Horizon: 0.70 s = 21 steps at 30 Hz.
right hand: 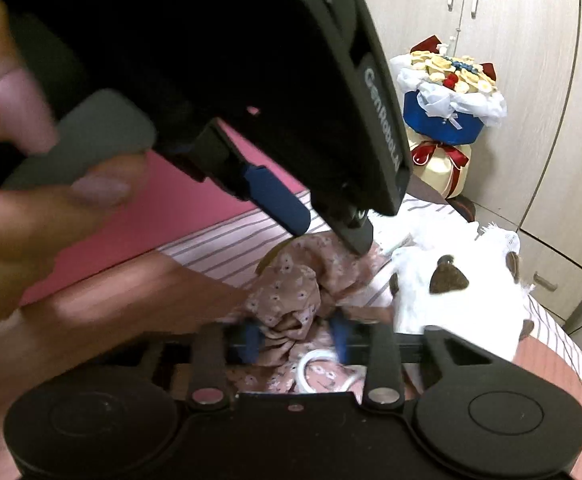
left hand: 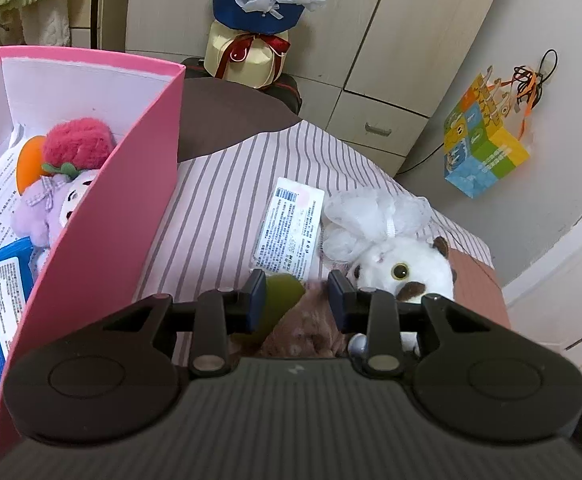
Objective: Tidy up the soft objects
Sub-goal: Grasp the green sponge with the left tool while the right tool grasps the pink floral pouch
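Note:
A brown flowered soft toy (right hand: pixel 295 292) with a green part (left hand: pixel 283 300) lies on the striped bed. My left gripper (left hand: pixel 297 296) is open and hangs just over it; it also shows in the right wrist view (right hand: pixel 323 224). My right gripper (right hand: pixel 297 338) has its fingers on either side of the toy's fabric; whether it grips is unclear. A white plush dog (left hand: pixel 407 268) with a lace veil lies to the right, also in the right wrist view (right hand: pixel 459 292). The pink box (left hand: pixel 103 208) at the left holds a purple plush (left hand: pixel 51 208) and a red fuzzy toy (left hand: pixel 79 144).
A printed card (left hand: pixel 291 224) lies on the striped bed cover (left hand: pixel 219 208). A flower bouquet (left hand: pixel 259 12) stands behind the bed by the wardrobe. A colourful paper box (left hand: pixel 483 144) hangs on the right wall. The person's hand (right hand: pixel 51 240) holds the left gripper.

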Available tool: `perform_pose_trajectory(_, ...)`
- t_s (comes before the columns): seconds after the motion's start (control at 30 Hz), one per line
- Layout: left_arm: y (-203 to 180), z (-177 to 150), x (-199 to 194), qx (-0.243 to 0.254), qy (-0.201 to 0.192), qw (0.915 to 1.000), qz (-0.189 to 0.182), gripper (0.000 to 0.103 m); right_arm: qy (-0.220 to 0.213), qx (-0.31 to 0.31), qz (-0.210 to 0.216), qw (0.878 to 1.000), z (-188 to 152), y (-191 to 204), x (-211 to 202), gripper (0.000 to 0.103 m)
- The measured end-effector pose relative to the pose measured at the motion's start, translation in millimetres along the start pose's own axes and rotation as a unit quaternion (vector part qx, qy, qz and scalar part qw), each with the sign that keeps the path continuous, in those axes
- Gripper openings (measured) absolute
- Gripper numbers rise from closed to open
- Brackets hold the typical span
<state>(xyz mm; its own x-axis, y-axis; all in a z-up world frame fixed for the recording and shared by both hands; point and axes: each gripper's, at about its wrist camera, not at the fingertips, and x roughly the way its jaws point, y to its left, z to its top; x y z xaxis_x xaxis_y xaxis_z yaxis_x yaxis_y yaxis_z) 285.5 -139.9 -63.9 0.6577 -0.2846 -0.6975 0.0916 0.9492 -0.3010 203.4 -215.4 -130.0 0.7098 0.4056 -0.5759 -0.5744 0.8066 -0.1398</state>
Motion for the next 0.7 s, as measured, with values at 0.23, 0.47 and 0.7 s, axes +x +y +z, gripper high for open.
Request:
perform_pose_trajectory(0.23,0,-2,4,0.009,0.005,0.9999,0.001,0.038,0.014,0.008,0.014,1.000,-10,16,-24,0.021)
perform_pose_trajectory(0.47,-1,-11,1,0.024,-0.004,0.9997,0.008,0.050,0.023,0.065,-0.005,0.998,-19,14,-40,0.021)
perform_pose_trajectory(0.7,-14,-29,0,0.104,-0.019,0.9936,0.039,0.059,0.020,0.116,-0.027,0.993,-24,4,-46,0.021)
